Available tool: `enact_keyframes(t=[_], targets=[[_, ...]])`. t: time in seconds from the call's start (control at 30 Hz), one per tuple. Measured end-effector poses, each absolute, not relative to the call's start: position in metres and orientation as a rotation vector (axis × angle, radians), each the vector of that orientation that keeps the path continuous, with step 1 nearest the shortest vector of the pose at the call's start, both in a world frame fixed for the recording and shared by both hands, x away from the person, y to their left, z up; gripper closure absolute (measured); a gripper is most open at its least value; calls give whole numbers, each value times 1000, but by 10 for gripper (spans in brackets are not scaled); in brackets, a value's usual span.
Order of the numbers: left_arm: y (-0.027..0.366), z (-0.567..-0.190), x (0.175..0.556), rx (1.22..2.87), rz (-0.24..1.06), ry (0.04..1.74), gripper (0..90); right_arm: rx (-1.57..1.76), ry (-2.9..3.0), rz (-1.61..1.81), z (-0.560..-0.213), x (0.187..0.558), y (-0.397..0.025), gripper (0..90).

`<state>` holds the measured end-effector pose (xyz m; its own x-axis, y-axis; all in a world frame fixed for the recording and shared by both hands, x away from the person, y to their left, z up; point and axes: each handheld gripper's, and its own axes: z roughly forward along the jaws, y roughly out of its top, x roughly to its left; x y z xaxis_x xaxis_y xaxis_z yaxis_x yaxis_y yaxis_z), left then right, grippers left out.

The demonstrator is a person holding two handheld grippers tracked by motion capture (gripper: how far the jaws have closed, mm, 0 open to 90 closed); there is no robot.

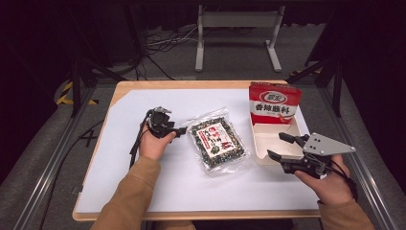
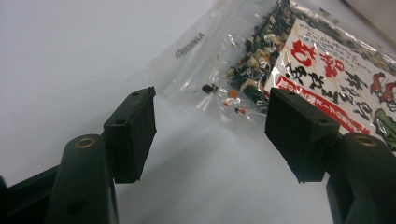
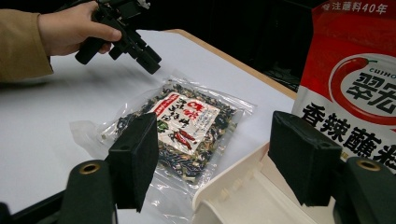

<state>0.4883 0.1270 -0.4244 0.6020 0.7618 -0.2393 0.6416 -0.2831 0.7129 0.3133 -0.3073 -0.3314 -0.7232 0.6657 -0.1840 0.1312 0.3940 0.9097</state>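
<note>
One clear plastic pouch of dark dried mix with a white and red printed label [image 1: 219,142] lies flat on the white table cover [image 1: 119,167], about midway between my two hands, and it is what both my tools face. Its long axis runs from the far left corner to the near right one in the high view, so its sealed, empty top flap points toward my left gripper [image 1: 181,130]. That gripper is plainly the nearer: its jaws stand wide apart, holding nothing, just off the pouch's far left corner, and in the left gripper view the crinkled transparent flap [image 2: 196,65] sits just ahead, between the two black pads [image 2: 135,135]. I judge the next move turns on this: the flap is thin and lies flush on the cover, so a jaw must get under its edge. The film looks slick, glossy and wrinkled, the filling loose and lumpy, so the pouch will likely sag when lifted by one corner. My right gripper [image 1: 281,146] is also spread wide and empty, hovering over the shallow cream plastic tray [image 1: 261,148] just right of the pouch, near but not touching it. Standing upright at the tray's far end is a red and white glossy bag with printed characters and a chilli picture [image 1: 274,103]. The light wooden table edge [image 1: 191,84] frames the cover.
</note>
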Motion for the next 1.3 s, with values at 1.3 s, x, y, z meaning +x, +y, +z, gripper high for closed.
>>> enact_keyframes(t=[1.3], targets=[[113,-443,549,2056,70,1128,574,676,2149,1339,-341,317,-310,316]])
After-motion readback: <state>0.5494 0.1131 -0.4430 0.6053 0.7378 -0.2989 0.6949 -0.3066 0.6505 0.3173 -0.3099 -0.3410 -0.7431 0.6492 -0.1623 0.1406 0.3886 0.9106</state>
